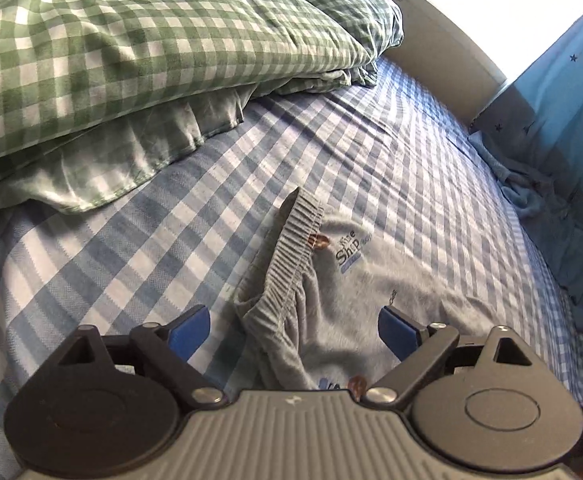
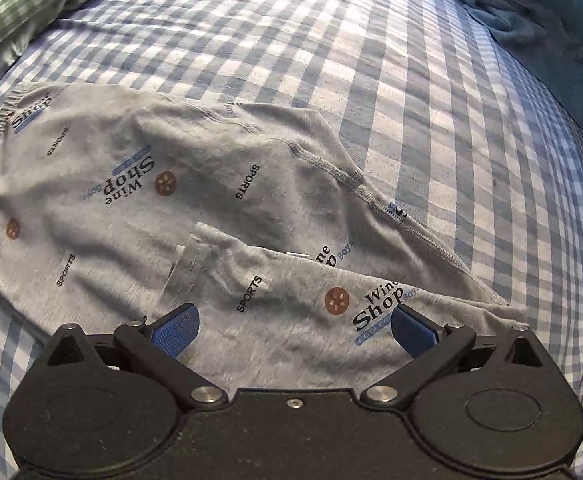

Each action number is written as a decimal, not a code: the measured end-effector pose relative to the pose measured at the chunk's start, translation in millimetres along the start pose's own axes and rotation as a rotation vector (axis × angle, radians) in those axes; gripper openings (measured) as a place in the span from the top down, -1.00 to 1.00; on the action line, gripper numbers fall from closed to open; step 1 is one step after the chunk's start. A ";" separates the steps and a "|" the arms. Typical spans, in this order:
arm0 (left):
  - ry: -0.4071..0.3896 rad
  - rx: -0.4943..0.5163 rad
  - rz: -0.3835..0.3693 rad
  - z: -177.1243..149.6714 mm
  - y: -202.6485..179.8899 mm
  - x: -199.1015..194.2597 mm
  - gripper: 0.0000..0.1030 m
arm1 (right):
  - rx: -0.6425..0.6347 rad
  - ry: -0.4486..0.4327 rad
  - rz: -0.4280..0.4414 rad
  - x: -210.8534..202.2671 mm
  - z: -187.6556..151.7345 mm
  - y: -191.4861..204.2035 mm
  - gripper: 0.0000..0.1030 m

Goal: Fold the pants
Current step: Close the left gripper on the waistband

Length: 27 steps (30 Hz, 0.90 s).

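Bed edge: the blue-checked sheet (image 1: 371, 152) runs out at 3 o'clock in the left wrist view, where a blue curtain (image 1: 563, 120) hangs and rumpled blue cloth (image 1: 531, 196) lies along the mattress side.
Head end: a green-checked pillow (image 1: 111, 60) fills 10 to 12 o'clock of that view, its lower hem lying on the sheet.
Open room: bare sheet stretches from 12 to 3 o'clock beyond the pants in the right wrist view, and at 9 o'clock of the left gripper.
Containers: none shows in either view.
Pants: grey printed pants (image 2: 211, 200) lie flat on the sheet, creased, one layer folded over another, a stitched seam running towards 3 o'clock.
Waistband: the ribbed waistband (image 1: 291, 248) stands up in a ridge at 12 o'clock of the left gripper.
Left gripper (image 1: 294, 330): jaws spread wide, nothing pinched; the waistband end sits between the blue pads without clear contact.
Right gripper (image 2: 294, 330): jaws spread wide over the pants' near edge, cloth beneath both pads, nothing clamped.
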<state>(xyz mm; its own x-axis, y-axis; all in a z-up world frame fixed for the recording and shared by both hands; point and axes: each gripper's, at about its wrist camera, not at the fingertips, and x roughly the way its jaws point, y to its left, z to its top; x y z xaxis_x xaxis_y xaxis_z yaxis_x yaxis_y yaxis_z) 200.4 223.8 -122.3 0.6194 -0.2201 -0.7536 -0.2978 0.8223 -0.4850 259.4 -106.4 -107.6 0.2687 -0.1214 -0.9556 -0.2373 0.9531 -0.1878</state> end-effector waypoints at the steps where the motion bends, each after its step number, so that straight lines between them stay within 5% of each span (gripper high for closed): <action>1: -0.001 -0.009 0.003 2.5 0.9 3.5 -0.76 | -0.004 0.008 0.001 4.3 -0.1 1.0 -0.99; 8: 0.007 -0.134 0.059 10.1 14.4 21.3 -0.48 | -0.009 0.033 -0.005 17.4 -3.6 7.1 -0.99; 11: 0.009 -0.168 0.016 6.3 16.8 20.6 -0.07 | 0.014 0.018 -0.006 11.7 -4.8 7.2 -0.99; 19: 0.003 -0.345 -0.010 -4.1 32.8 24.5 -0.01 | 0.113 -0.065 -0.012 -30.6 -46.5 2.3 -0.99; 22: 0.009 -0.301 0.076 -2.4 25.8 25.6 0.44 | 0.138 -0.071 -0.015 -45.0 -69.5 4.1 -0.99; 27: -0.015 -0.210 0.133 -1.4 4.7 18.8 0.66 | 0.154 -0.055 0.003 -59.0 -104.6 7.5 -0.99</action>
<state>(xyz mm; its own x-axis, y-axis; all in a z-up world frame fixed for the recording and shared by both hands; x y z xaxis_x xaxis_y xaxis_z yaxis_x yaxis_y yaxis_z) 209.7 222.8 -139.4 0.5749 -0.1077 -0.8111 -0.5214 0.7157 -0.4646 144.1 -121.1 -76.4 0.3201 -0.1068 -0.9413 -0.0935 0.9852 -0.1436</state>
